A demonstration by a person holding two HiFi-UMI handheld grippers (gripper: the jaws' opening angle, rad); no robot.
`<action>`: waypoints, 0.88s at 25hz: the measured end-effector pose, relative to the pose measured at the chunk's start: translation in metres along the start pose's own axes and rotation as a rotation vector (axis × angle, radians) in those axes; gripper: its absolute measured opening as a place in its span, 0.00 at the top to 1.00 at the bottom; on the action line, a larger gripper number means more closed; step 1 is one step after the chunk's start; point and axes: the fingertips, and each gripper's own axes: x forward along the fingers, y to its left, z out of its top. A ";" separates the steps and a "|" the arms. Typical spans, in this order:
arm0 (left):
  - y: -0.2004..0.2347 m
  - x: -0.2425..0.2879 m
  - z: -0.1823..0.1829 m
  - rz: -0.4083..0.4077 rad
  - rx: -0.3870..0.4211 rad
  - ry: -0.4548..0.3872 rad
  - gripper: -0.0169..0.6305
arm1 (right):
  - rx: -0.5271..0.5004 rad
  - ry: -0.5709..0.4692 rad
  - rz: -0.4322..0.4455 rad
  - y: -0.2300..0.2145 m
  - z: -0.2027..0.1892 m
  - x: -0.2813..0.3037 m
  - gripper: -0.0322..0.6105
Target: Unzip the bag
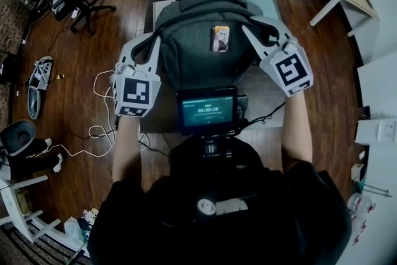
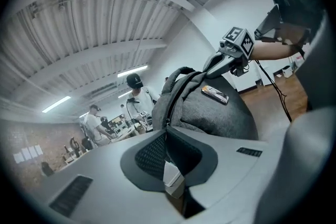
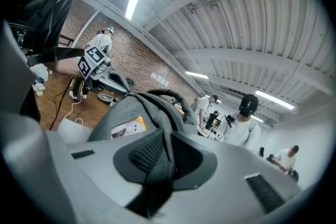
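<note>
Head view: the grey bag stands on the surface, with the left gripper and right gripper at its sides.
Left gripper view: its jaws are closed on a pale tab at the bag's edge.
Right gripper view: its jaws clamp a fold of the bag's fabric.

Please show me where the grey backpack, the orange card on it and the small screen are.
grey backpack [image 1: 186, 53], head view, on its front panel.
orange card [image 1: 220, 38], head view, on the card's middle.
small screen [image 1: 208, 111], head view, on the lit display.
</note>
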 end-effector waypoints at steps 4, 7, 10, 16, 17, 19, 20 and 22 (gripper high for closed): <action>0.004 0.001 0.006 -0.007 -0.070 -0.032 0.96 | -0.062 -0.056 0.058 0.009 0.010 -0.013 0.85; 0.002 0.002 0.008 -0.001 -0.063 -0.044 0.96 | -0.084 -0.001 0.070 0.007 0.002 -0.010 0.83; 0.001 0.003 0.012 -0.004 -0.092 -0.058 0.96 | -0.167 0.051 0.091 0.003 0.003 0.002 0.80; -0.005 0.002 0.021 -0.019 -0.113 -0.083 0.96 | -0.244 0.134 0.172 0.004 0.012 0.023 0.71; -0.007 0.003 0.023 -0.023 -0.114 -0.086 0.96 | -0.225 0.125 0.197 0.007 0.017 0.022 0.66; -0.009 0.004 0.025 -0.025 -0.114 -0.090 0.96 | -0.235 0.125 0.237 0.017 0.027 0.024 0.60; -0.009 0.005 0.026 -0.024 -0.115 -0.090 0.96 | -0.284 0.143 0.238 0.021 0.029 0.028 0.60; -0.008 0.006 0.025 -0.026 -0.126 -0.092 0.96 | -0.405 0.186 0.229 0.027 0.030 0.038 0.60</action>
